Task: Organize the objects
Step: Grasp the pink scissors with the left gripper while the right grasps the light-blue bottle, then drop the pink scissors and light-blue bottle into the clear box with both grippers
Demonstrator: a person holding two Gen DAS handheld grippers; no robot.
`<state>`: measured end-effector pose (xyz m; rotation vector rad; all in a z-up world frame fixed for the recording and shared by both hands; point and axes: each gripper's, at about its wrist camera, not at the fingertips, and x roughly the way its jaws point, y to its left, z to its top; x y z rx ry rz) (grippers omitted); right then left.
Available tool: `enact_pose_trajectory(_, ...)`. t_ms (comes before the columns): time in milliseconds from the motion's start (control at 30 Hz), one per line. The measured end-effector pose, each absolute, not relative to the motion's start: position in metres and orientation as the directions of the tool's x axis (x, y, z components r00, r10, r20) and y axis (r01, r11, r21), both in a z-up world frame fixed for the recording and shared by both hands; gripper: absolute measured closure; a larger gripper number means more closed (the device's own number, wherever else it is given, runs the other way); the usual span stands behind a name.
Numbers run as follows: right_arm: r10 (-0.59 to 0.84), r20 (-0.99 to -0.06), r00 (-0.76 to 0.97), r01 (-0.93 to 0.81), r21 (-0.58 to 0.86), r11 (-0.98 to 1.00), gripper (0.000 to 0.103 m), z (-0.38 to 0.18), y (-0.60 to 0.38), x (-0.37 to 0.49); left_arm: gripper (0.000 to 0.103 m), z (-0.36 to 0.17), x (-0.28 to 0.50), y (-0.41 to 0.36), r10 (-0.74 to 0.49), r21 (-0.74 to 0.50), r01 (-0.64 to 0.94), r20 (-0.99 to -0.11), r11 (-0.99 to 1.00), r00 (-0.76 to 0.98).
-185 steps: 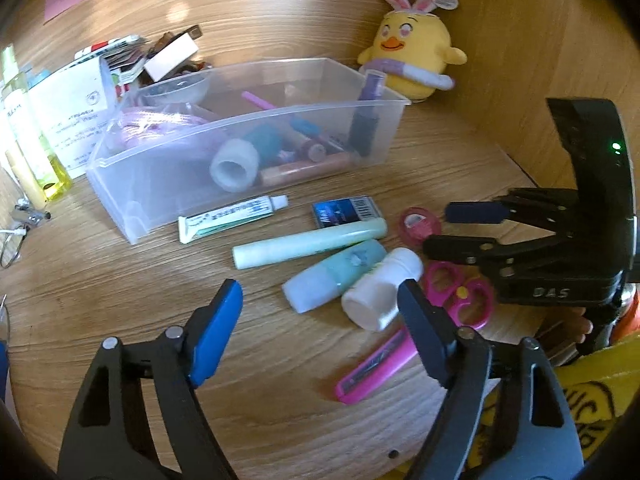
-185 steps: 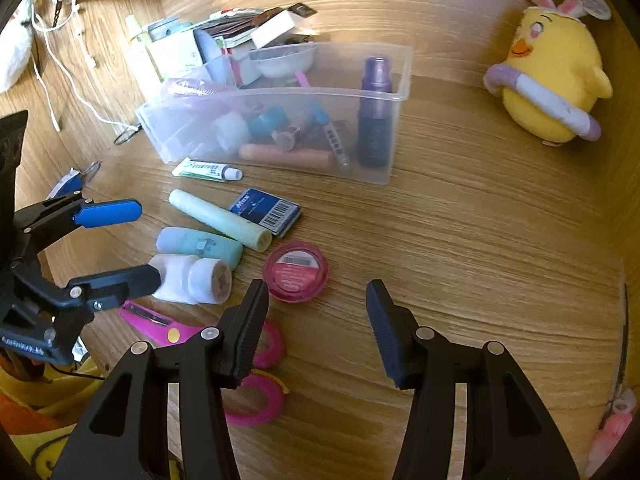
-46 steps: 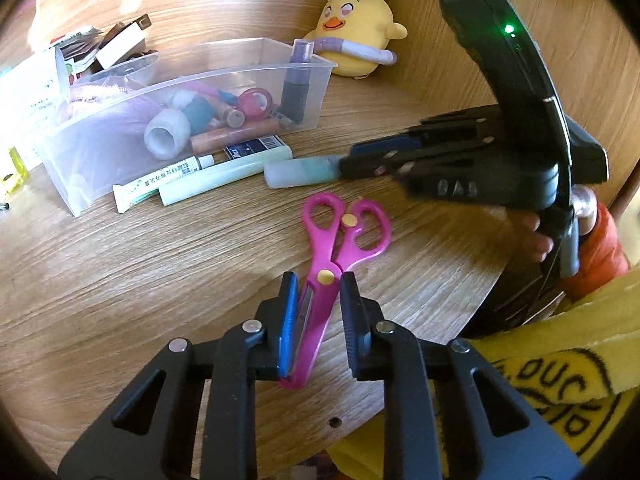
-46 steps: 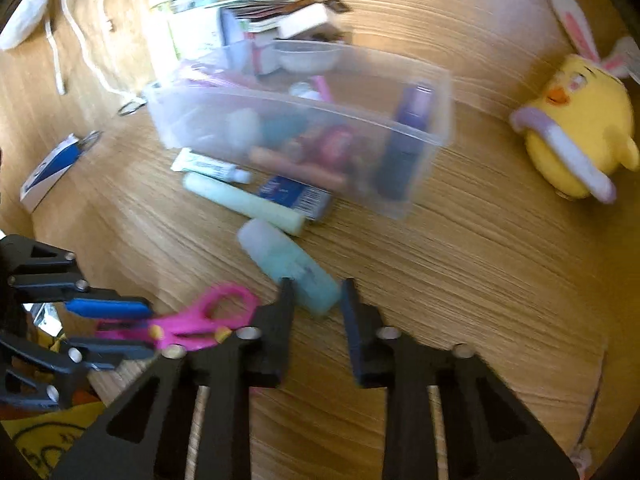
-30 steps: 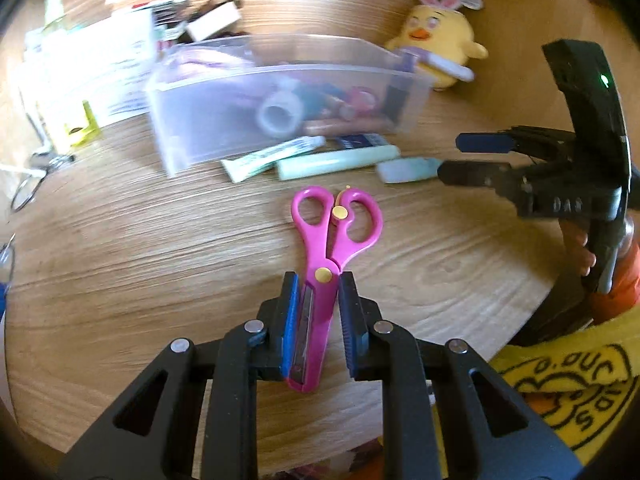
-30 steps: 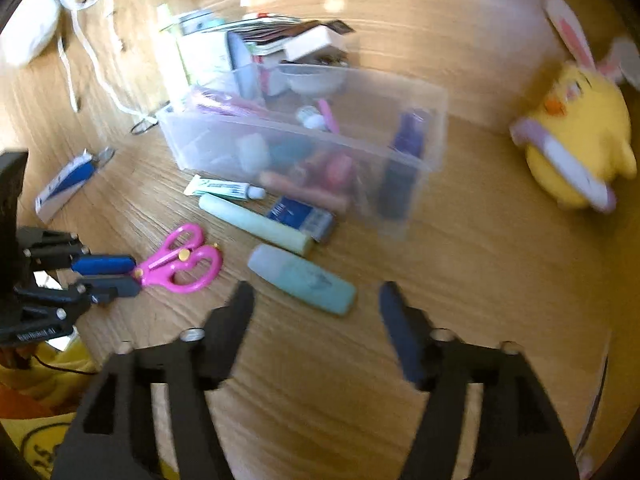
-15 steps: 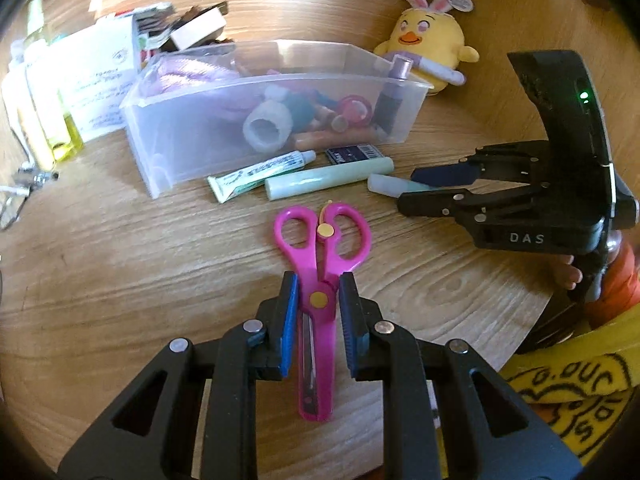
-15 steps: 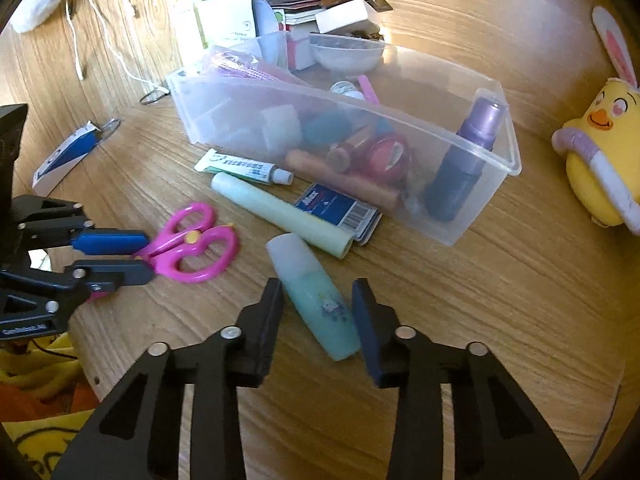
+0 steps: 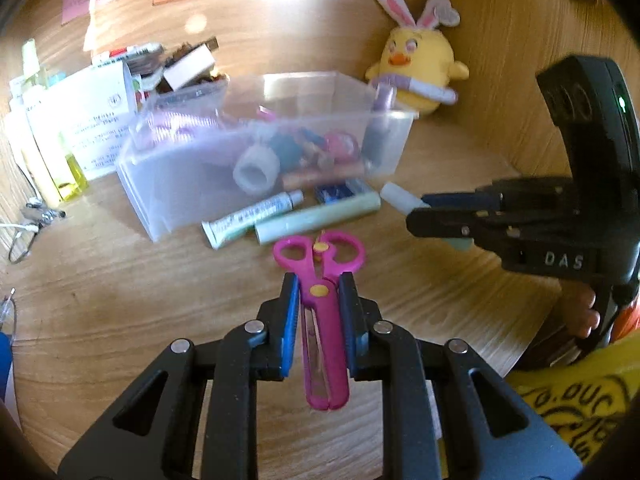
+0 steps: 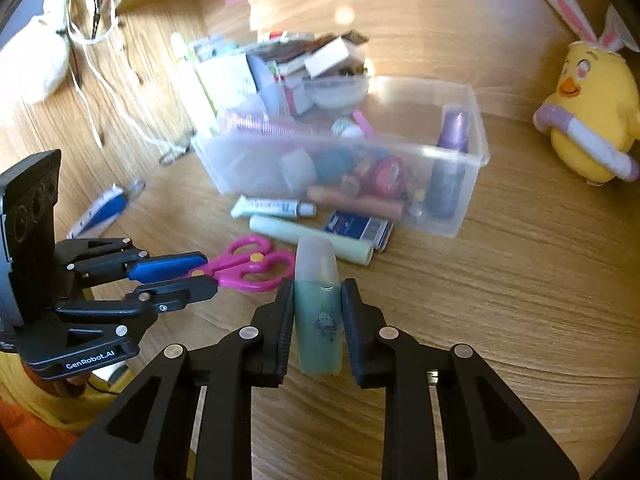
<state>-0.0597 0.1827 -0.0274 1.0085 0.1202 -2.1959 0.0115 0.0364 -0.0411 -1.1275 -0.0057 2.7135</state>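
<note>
Your landmark is the clear bin (image 10: 460, 216) on the counter (image 10: 520, 320); it is rigid plastic, already crowded with tubes, a tape roll and an upright purple bottle (image 10: 448, 168), so anything you add will land on a loose pile, not a flat floor.

Just in front of the bin, still on the counter, lie a pale green tube (image 10: 312, 240), a white tube (image 10: 276, 207) and a small blue box (image 10: 356, 226). All look light. The tubes are round and likely to roll or squeeze, so take them across the middle; the box is stiff and flat, best taken by its long edges.

Your right gripper (image 10: 316, 320) has its fingers closed snugly on the teal bottle (image 10: 318, 304), gripping the body at mid-length, cap pointing toward the bin. It looks like smooth, slightly yielding plastic, so it may slip if you tilt it steeply; hold it level until it is over the bin.

Your left gripper (image 9: 318, 320) is closed on the pink scissors (image 9: 320, 300), fingers pinching just behind the pivot, handles toward the bin, the blades pointing back at you. They are stiff and light; that hold near the pivot should balance them, but the narrow plastic could twist.
</note>
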Motion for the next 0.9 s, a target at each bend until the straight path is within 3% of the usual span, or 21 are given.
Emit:
enact_pose_trajectory(533, -0.568, -0.606, -0.557, 0.599, 0.182, -0.780, 0.082, 0.021, 0.199, -0.068, 0.084, 0.021, 0.007, 0.028, 0.211, -0.124, -0.172, -0.546, -0.977, -0.811)
enact_pose_trajectory(900, -0.535, -0.610, -0.585, 0.612, 0.101, -0.784, 0.082, 0.037, 0.178, -0.098, 0.084, 0.035, -0.031, 0.017, 0.193, -0.130, -0.146, -0.538, -0.981, -0.821)
